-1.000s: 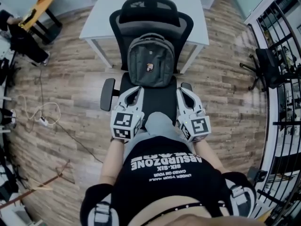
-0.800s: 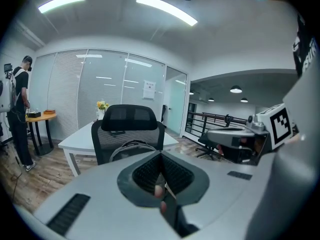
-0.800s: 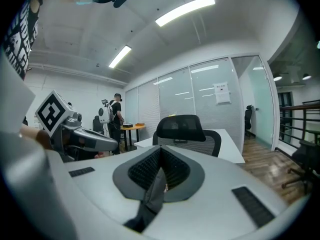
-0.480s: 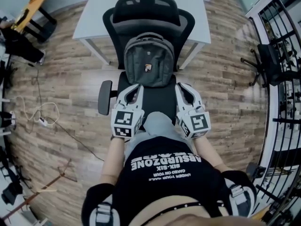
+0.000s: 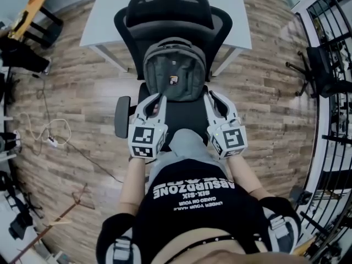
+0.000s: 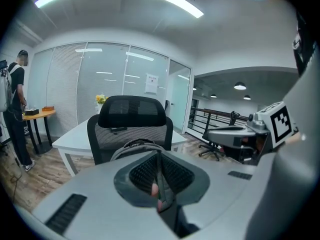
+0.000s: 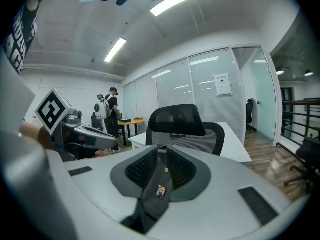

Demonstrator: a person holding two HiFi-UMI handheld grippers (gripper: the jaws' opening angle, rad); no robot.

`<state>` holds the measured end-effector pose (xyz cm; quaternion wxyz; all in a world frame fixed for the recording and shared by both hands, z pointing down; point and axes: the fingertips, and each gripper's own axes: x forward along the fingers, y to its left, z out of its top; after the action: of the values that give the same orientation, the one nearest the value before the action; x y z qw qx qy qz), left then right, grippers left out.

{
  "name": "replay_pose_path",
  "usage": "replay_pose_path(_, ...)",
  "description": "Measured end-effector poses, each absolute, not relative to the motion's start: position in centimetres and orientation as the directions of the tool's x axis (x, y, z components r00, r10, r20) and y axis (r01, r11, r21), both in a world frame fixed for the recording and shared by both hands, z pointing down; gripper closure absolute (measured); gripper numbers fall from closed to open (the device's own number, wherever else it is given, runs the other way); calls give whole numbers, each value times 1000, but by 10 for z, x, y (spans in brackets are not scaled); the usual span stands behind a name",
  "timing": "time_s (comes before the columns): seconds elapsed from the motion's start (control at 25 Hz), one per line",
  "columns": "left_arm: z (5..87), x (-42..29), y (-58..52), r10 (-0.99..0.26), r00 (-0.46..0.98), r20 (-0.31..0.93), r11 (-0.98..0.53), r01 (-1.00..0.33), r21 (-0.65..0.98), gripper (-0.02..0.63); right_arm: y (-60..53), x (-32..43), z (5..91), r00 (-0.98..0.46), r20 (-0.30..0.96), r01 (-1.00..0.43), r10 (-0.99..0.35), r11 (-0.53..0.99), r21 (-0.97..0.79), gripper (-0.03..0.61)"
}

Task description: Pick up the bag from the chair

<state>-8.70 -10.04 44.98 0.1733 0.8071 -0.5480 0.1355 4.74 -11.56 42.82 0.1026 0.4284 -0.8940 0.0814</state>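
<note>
Right now the grey backpack (image 5: 174, 77) stands upright on the seat of the office chair (image 5: 168, 15). It leans on the mesh backrest, straight ahead of your jaws and between the two grippers.

Expect it to be soft and saggy. The fabric looks likely to fold under the pads, and how much it weighs depends on its contents, which you can't see. The top carry handle (image 5: 175, 39) looks like the surest place to pinch, since a loop won't slip out the way a flat panel of cloth may. It sits above and beyond both sets of jaws.

Your left gripper (image 5: 157, 99) has its jaws clenched together on nothing. Your right gripper (image 5: 212, 97) has just been opening; its jaws stand a little apart with nothing between them, and the backpack shows beyond the gap.

Both forearms reach forward side by side, with the grippers pointing ahead and slightly down. Each tip is just beside a lower corner of the backpack, and whether either one touches the fabric can't be told. The jaws would need to rise and converge to meet that handle.
</note>
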Motion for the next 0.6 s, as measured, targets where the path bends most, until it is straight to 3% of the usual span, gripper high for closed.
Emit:
replay_pose_path(0.36,468,-98,-145,-852,316,417,-307,-947,92,589,-153,46,449,-602,288,-789,-744,610,-73,495)
replay_pose_path(0.52,479,-104,-162,-852,304,425,-304,-950,70,491,-167,46,462,-596,310,-793,-741,605,-76,485)
replay_pose_path(0.6,484,-106,-170,-853,293,432,-300,-952,54,479,-174,46,468,-593,318,-793,-739,604,-77,480)
